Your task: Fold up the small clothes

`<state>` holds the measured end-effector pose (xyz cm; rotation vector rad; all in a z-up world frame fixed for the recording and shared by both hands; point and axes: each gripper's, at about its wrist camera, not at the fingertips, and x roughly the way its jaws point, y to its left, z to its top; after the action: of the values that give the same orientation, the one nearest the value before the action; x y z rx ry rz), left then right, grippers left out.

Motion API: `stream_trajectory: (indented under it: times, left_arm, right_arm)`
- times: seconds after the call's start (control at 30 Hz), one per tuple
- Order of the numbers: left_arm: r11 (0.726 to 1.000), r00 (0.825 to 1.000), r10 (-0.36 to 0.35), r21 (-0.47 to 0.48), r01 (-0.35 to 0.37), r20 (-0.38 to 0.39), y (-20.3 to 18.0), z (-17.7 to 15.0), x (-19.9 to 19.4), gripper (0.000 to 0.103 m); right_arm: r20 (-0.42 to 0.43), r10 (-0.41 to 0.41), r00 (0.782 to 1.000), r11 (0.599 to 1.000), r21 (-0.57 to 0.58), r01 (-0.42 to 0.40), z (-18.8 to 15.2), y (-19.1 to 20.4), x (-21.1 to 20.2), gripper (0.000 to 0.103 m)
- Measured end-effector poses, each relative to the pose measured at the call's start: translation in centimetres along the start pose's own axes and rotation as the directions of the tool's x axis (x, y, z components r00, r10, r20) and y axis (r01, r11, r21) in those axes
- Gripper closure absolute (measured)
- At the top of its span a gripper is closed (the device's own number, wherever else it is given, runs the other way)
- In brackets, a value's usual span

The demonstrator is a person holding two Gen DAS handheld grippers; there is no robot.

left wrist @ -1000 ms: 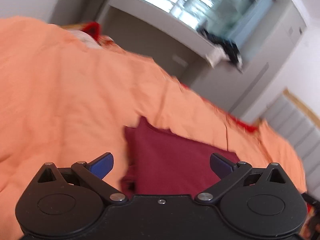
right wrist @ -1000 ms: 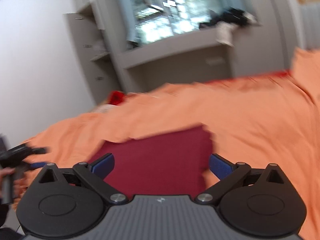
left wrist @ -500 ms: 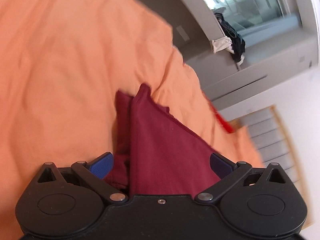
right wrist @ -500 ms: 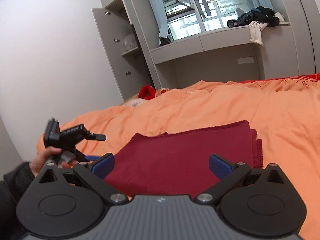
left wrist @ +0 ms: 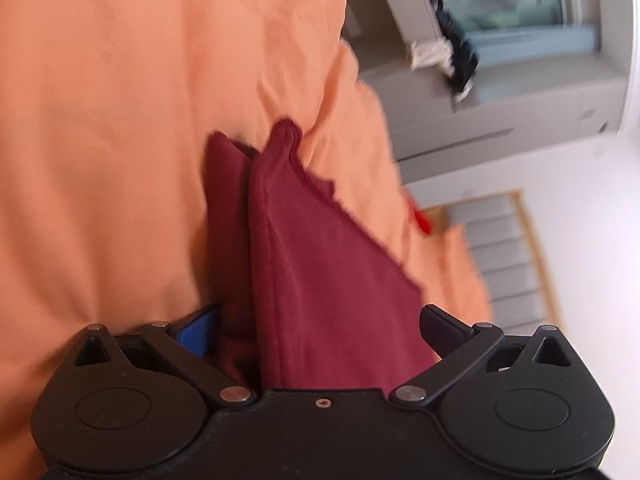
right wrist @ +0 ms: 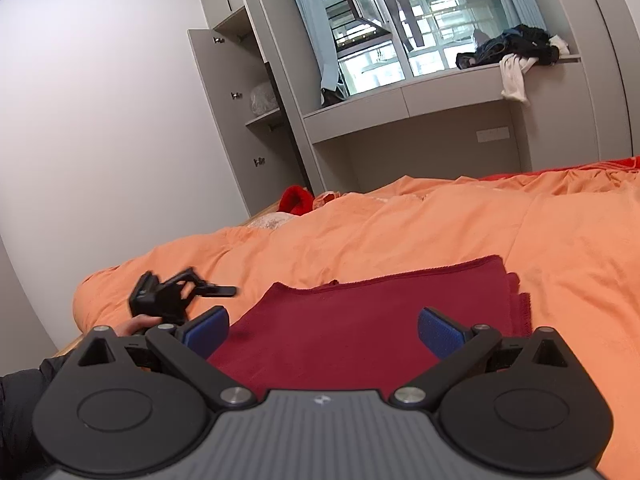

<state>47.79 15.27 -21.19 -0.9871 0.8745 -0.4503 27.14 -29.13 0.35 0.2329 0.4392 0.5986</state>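
Bedroom, bed under an orange duvet; grey built-in cupboard with an open door and a window ledge carrying a heap of dark and white clothes at the back. Maroon cloth lies on the duvet, already folded into a rough rectangle with layered edges stacked at its right end, directly ahead of the right gripper. Right jaws stand wide, blue pads either side of the cloth's near edge, nothing between them as far as I can see. Left gripper comes in from the cloth's other end, camera rolled steeply; its jaws also wide, straddling the layered fold, which shows two stacked layers with a raised corner at the far tip. Whether either pad touches fabric: can't tell, left view is blurred. In the right view that gripper shows as a black tool in the person's hand, at the left end of the cloth. Judgement: mid-fold, lining up for another fold or a final tidy. Next move needs jaws closing on all layers at the edge, not just the top one, else the stack slides apart when lifted.
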Motion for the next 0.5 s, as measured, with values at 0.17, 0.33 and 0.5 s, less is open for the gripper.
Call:
stream_trajectory:
  times: [0.17, 0.33, 0.5]
  left_arm:
    - [0.999, 0.999, 0.021, 0.046, -0.023, 0.032, -1.7, 0.2, 1.6, 0.046]
    - [0.998, 0.999, -0.045, 0.055, 0.043, 0.030, -2.4, 0.2, 0.6, 0.082]
    - [0.999, 0.998, -0.010, 0.046, 0.007, 0.059, -3.7, -0.4, -0.2, 0.083]
  right_arm:
    - [-0.026, -0.027, 0.999, 0.998, -0.060, 0.026, -0.3, 0.8, 0.9, 0.000]
    - [-0.041, -0.043, 0.998, 0.997, -0.069, 0.040, -0.6, 0.6, 1.0, 0.000]
    - [-0.063, -0.055, 0.996, 0.997, -0.061, 0.051, -0.7, 0.6, 1.4, 0.000]
